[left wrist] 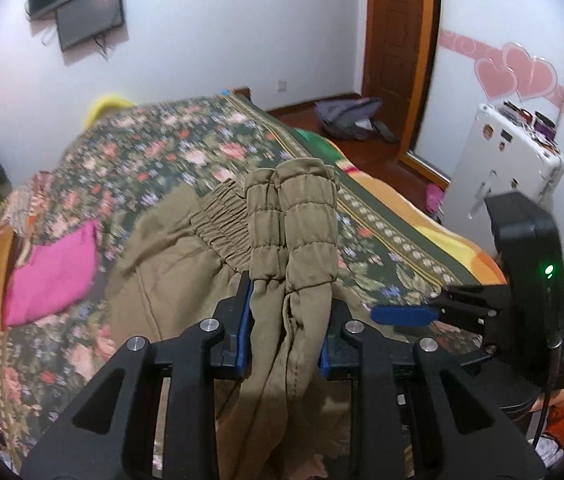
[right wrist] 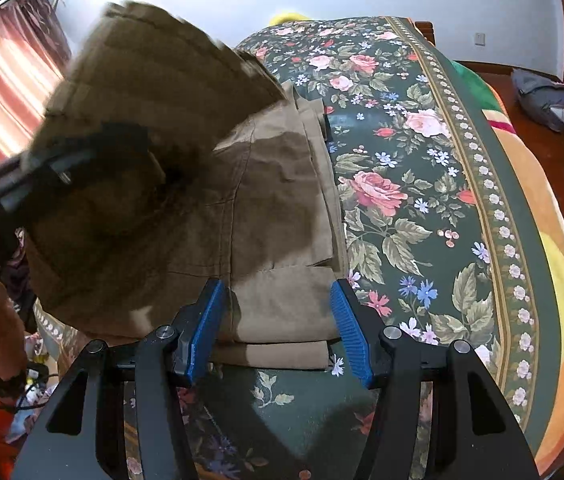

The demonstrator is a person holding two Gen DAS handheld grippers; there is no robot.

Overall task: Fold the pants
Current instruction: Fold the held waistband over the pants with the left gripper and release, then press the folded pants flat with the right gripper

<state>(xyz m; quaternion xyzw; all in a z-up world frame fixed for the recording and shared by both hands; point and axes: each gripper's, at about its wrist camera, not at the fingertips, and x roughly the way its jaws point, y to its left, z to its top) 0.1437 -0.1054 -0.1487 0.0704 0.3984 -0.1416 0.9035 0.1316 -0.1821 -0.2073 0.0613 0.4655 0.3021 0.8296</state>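
Floral bedspread (right wrist: 414,184) covers the bed under your work. Your left gripper (left wrist: 284,320) is clenched on the pants (left wrist: 170,264) just below the gathered cuffs (left wrist: 294,216), carrying them toward the waistband at 11 o'clock. Keep both cuffs level (no twisting) and lay them square. Your right gripper (right wrist: 278,320) stands released, straddling the folded edge at 12 o'clock; pin it there.

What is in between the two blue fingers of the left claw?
The pants' cuffed leg ends, pinched in the left claw. The left wrist view shows it.
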